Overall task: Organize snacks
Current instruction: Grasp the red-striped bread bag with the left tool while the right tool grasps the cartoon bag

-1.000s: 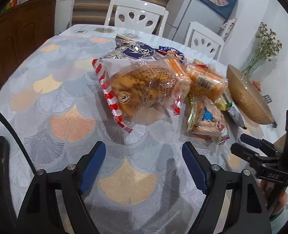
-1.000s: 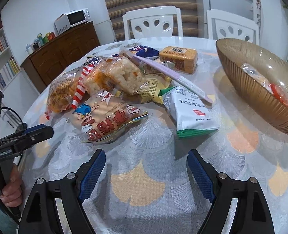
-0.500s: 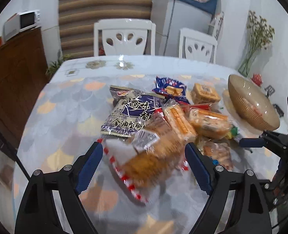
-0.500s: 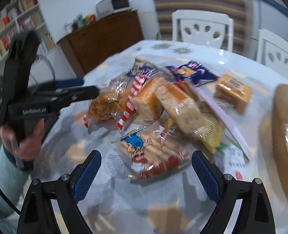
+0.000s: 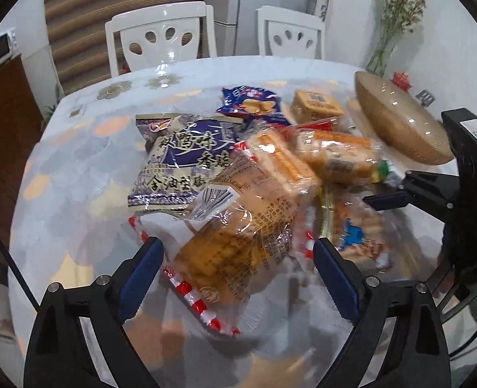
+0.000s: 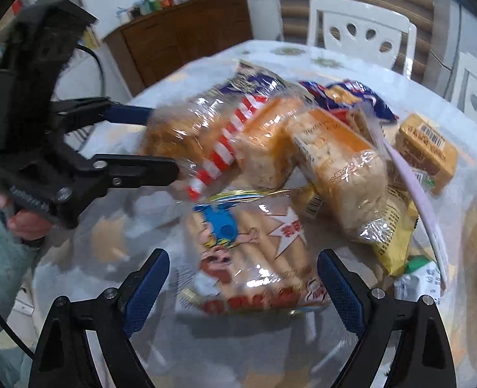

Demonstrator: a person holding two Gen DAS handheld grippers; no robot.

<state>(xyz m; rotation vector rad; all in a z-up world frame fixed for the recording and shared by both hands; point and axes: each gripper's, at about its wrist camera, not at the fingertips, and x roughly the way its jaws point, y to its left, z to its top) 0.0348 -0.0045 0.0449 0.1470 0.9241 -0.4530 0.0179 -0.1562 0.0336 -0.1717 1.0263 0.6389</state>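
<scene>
The left gripper, jaws opening, straddles the clear red-striped bread bag without pressing it; the right gripper, at its 3 o'clock, stands released over the cartoon-printed biscuit-stick bag.

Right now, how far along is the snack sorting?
Barely started. Nearly every packet still sits piled on the table beside the bowl. Left gripper, jaws opening, straddles the red-striped bread bag; right gripper frames the cartoon biscuit pack. Neither grips.

Table w/ fan-print cloth: snack packs piled, bowl nearby
</scene>
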